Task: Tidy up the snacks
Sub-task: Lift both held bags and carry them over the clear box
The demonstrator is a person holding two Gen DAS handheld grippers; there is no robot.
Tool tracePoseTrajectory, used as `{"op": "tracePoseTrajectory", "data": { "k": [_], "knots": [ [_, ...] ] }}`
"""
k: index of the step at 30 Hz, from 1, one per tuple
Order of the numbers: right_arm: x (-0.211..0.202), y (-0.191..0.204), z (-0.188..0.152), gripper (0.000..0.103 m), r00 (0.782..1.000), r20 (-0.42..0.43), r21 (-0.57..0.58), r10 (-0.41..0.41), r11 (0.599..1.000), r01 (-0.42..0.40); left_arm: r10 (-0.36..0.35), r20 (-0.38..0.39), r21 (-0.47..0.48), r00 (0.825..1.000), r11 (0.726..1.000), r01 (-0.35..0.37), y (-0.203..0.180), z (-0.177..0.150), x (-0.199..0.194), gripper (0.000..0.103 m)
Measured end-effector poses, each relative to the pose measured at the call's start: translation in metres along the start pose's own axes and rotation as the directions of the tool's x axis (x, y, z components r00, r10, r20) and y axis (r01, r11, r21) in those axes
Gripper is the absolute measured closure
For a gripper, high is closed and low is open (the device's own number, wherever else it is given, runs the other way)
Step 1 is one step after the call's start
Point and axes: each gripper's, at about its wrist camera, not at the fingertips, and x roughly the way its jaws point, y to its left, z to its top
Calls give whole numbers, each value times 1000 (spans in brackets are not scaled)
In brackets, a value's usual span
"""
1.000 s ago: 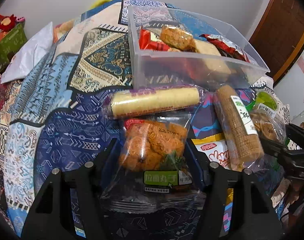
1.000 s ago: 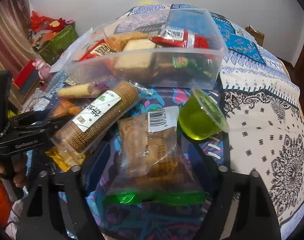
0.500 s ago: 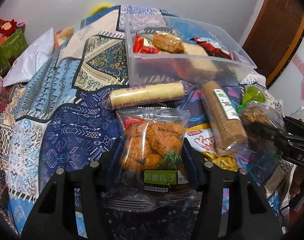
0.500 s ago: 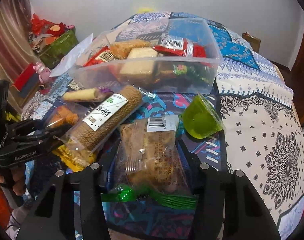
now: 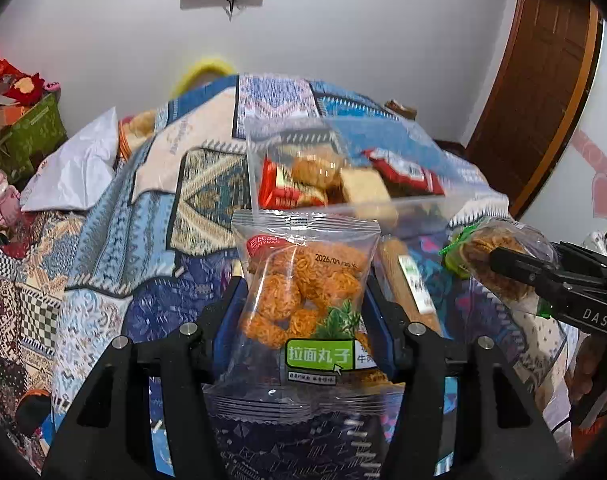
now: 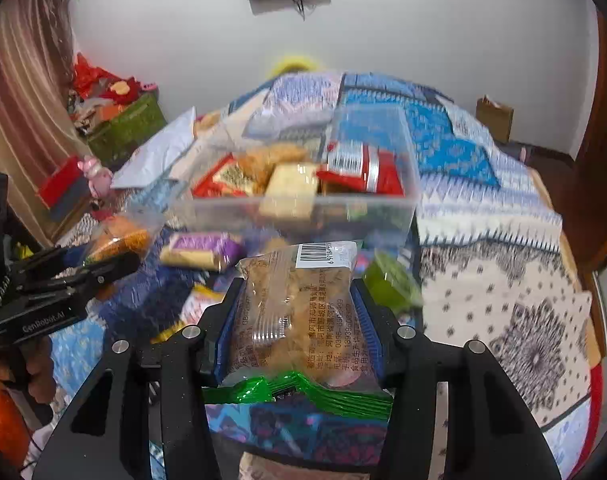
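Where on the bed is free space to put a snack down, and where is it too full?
Free: the black-and-white patterned cover right of the clear bin, and the blue patchwork left of it, up to the white bag. Crowded: the strip before the bin, with the biscuit roll, the green jelly cup and the purple-wrapped bar.

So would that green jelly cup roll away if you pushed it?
Probably a little. The green jelly cup lies tipped on the patterned quilt, so its round wall could roll. The soft fabric would likely stop it soon. It looks like thin plastic, so squeezing might dent it.
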Motion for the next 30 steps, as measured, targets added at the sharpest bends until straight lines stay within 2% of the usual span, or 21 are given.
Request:
{"op": "tracePoseTrajectory", "data": {
  "k": [7,14,24,30],
  "knots": [
    [1,0,29,55,998,62,-5,-2,1000,3,-8,53,-13,999,1000,8,-3,28,0,47],
    [14,-1,55,55,996,90,-1,4,1000,-4,-3,91,-24,996,1000,5,-3,56,11,47],
    [42,-8,86,55,996,92,26,-5,1000,3,-27,74,-101,997,994,34,8,94,53,47],
    [67,-14,99,55,998,62,35,-21,999,19,-6,43,-106,999,994,10,9,105,85,47]
  ]
}}
